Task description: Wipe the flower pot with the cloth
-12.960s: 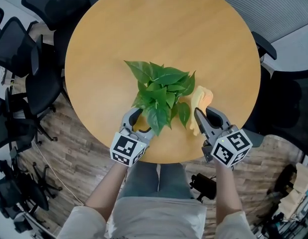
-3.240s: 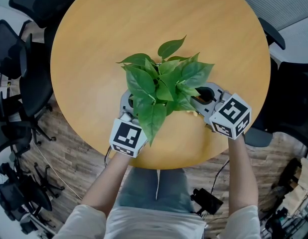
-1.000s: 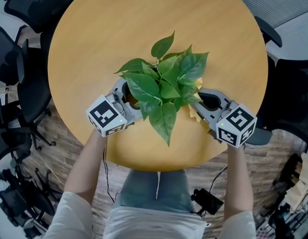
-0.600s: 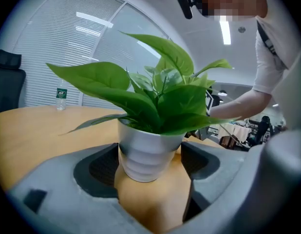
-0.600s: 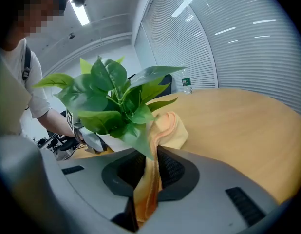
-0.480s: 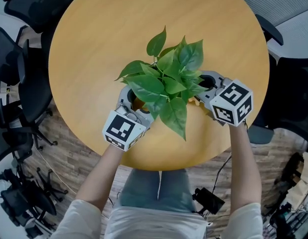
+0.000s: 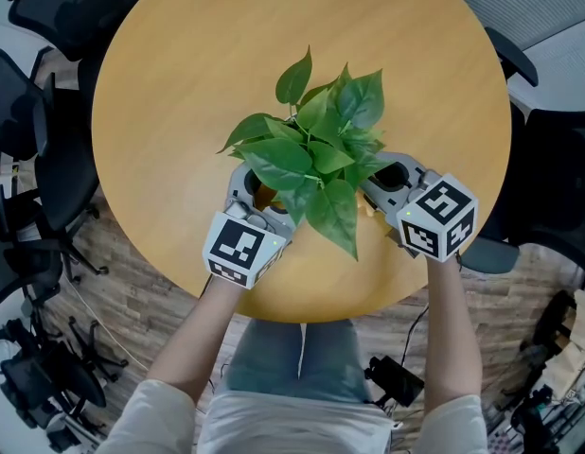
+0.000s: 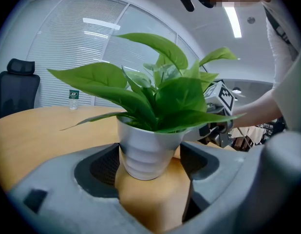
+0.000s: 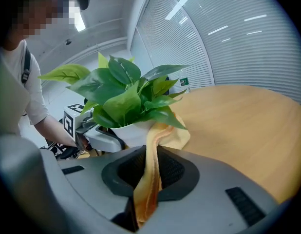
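You hold both items.
Your left claw (image 8: pixel 150 150) clasps the white ribbed flower pot (image 8: pixel 144 138); your right claw (image 9: pixel 149 164) pinches the yellow cloth (image 9: pixel 172 135), draped against it.

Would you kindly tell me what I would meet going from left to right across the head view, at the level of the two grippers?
black office chair → left gripper → potted plant → right gripper
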Tool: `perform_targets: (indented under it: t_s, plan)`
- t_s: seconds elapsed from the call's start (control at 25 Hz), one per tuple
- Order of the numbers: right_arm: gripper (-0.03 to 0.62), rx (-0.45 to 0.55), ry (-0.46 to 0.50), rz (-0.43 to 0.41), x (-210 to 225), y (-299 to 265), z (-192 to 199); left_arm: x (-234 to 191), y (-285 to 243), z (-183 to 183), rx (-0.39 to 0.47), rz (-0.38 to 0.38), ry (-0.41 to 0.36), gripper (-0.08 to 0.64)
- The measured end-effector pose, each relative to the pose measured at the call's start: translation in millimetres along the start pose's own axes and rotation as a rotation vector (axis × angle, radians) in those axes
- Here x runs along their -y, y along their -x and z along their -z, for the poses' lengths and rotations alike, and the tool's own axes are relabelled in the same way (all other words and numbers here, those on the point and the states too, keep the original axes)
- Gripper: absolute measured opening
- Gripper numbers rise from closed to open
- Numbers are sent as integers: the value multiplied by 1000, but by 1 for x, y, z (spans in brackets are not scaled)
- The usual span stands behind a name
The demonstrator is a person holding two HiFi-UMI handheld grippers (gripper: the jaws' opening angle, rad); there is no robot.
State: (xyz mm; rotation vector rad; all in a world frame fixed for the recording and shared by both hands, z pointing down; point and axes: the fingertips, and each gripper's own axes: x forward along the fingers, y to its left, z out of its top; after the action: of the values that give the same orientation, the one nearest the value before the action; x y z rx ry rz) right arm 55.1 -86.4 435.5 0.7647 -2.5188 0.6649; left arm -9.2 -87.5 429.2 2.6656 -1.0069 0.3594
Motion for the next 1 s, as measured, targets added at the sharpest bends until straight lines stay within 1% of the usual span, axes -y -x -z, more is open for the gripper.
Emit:
perform_targets:
  t_s: [0.12,0.36,0.76,1.0]
  plan:
    - [54,16,-17,2,-7,3,5,1,0,0,-1,-27,14,397]
    - [54,-12,33,-18,-24,6,16,4,-1,1,0,-75,41,397]
    - [54,-56,101,-75,-47,6,26,6,0,-1,11,-113,78,399]
    - [54,-46,89,-76,-49,5,28,5,0,1,16,-131,89,399]
